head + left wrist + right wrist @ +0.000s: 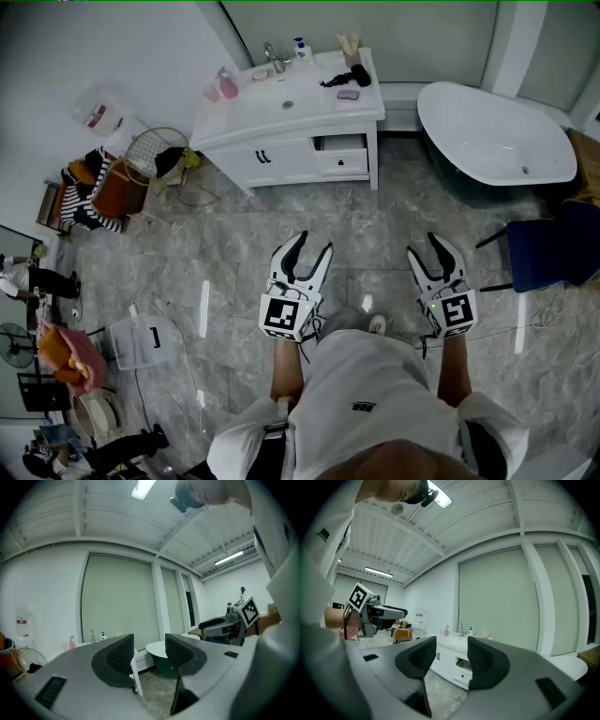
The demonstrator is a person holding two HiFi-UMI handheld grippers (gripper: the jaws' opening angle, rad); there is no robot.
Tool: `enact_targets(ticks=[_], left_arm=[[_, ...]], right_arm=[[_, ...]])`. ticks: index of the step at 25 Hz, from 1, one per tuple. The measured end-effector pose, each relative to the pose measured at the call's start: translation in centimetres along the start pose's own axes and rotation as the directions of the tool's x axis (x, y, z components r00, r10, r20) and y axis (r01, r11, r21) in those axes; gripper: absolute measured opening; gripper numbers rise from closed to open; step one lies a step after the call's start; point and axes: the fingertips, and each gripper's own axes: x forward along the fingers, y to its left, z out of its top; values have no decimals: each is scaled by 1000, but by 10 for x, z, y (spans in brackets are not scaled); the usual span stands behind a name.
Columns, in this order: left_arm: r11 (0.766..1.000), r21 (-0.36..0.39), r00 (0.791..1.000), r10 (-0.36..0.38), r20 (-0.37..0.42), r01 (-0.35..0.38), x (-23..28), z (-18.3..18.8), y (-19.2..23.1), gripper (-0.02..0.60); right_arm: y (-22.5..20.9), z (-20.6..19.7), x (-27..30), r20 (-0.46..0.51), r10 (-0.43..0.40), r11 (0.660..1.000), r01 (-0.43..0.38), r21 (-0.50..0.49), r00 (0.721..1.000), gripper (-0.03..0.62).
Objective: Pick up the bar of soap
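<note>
A small pale lilac bar of soap (348, 94) lies on the white vanity top (309, 103), near its right end beside a black object (347, 77). Both grippers hang over the marble floor, well short of the vanity. My left gripper (312, 245) (149, 649) is open with nothing between its jaws. My right gripper (433, 247) (452, 652) is open and empty too. The right gripper view looks toward the vanity (457, 644); the soap is too small to make out there. The left gripper view takes in the right gripper (234, 620).
A white bathtub (497, 141) stands at the right, with a dark blue chair (553, 248) in front of it. A pink bottle (226, 82), tap (273, 58) and dispenser (301, 47) sit on the vanity. A wire basket (155, 155), clothes and boxes crowd the left wall. Cables lie on the floor.
</note>
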Motion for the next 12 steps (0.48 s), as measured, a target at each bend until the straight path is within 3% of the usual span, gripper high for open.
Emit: enact_targets(ticks=[5,12], left_arm=[[1000,-31,1000,-2,13,3,-5,-2,-14,225],[999,-8,999,44,2,-44,14,-14,-10,221]], right_arm=[[8,7,6,1,21,1000,-21,-10,1000,221],[-2,4,28,22,0,1000,0,-3,1000,221]])
